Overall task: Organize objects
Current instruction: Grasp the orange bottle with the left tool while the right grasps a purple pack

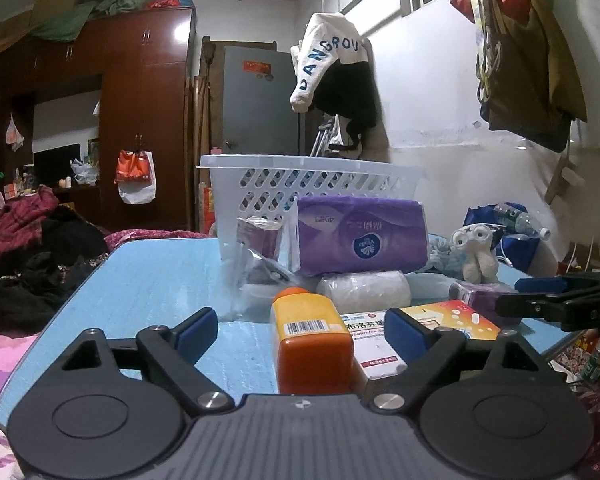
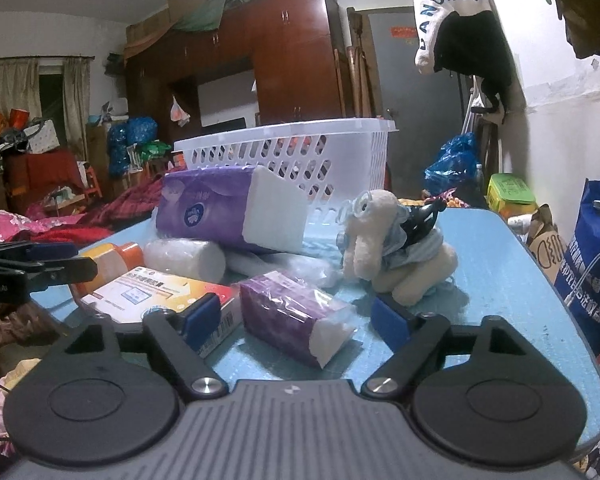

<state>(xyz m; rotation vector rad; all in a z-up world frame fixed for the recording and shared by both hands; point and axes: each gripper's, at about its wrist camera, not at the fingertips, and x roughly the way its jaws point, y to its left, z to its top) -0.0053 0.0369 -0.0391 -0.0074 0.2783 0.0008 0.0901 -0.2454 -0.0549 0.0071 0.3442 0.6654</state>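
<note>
On a blue table point(image 1: 152, 280) lies a heap of objects in front of a white basket point(image 1: 312, 180). My left gripper point(image 1: 302, 334) is open, its pads either side of an orange bottle point(image 1: 312, 340) lying on its side, beside a medicine box point(image 1: 380, 340). My right gripper point(image 2: 298, 318) is open around a small purple tissue pack point(image 2: 296, 312). A large purple tissue pack point(image 2: 228, 208) leans on a white roll point(image 2: 184, 258). A cream plush toy point(image 2: 384, 240) sits to the right.
The right gripper point(image 1: 556, 300) shows at the left wrist view's right edge; the left gripper point(image 2: 32, 268) at the right wrist view's left edge. Bedding and clothes point(image 1: 32, 248) lie left of the table. Bags point(image 2: 596, 264) stand at its right. Garments point(image 1: 332, 68) hang above.
</note>
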